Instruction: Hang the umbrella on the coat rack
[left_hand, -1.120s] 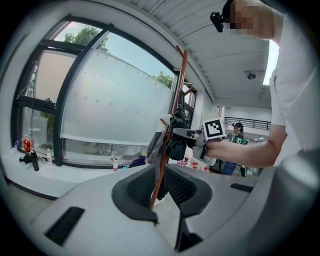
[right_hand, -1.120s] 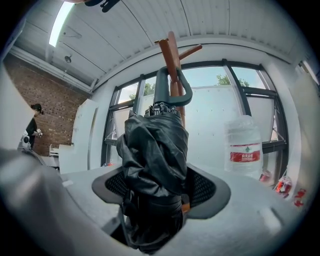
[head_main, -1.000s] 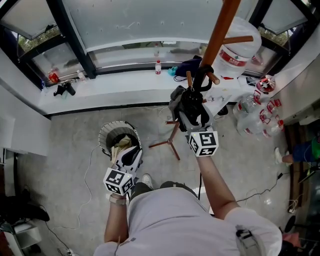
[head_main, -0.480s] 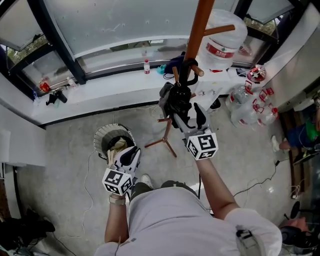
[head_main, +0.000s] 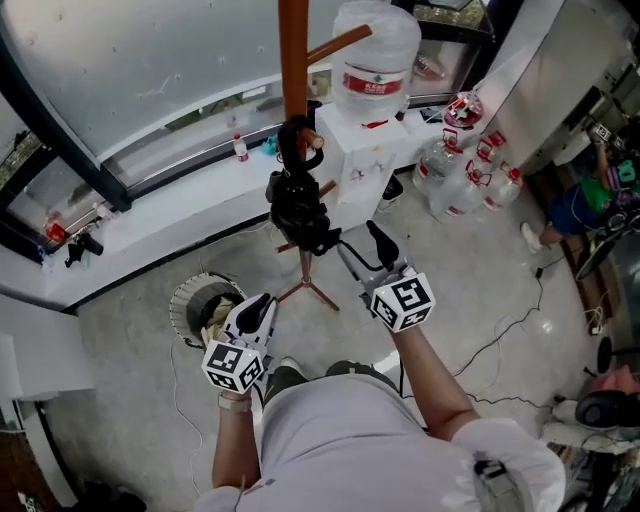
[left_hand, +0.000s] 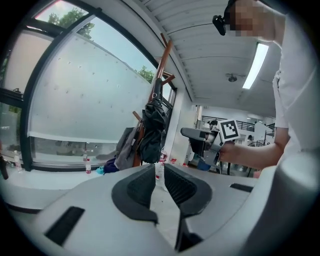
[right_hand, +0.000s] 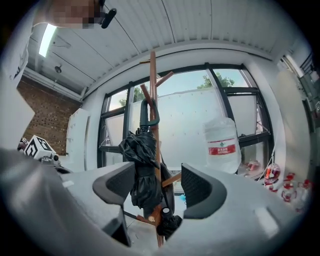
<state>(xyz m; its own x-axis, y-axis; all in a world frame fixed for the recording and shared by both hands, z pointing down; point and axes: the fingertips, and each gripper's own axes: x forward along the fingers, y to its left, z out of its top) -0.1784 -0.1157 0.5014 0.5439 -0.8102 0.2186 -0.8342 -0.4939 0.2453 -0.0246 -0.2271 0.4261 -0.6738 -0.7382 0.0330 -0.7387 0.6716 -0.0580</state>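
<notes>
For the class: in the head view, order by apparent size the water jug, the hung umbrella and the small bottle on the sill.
Largest: water jug and umbrella, too alike to rank.
Smallest: small bottle.

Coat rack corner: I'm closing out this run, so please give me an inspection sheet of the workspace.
Surface: grey floor.
Job's things: umbrella hangs by its hooked handle on the coat rack.
Clutter: bin, water bottles, water dispenser.
Grippers: left gripper a slit apart, empty; right gripper open, jaws just been closing, nothing between them, clear of the umbrella.
Cables: cables trail over the floor at right.
Surroundings: frosted window, sill.
</notes>
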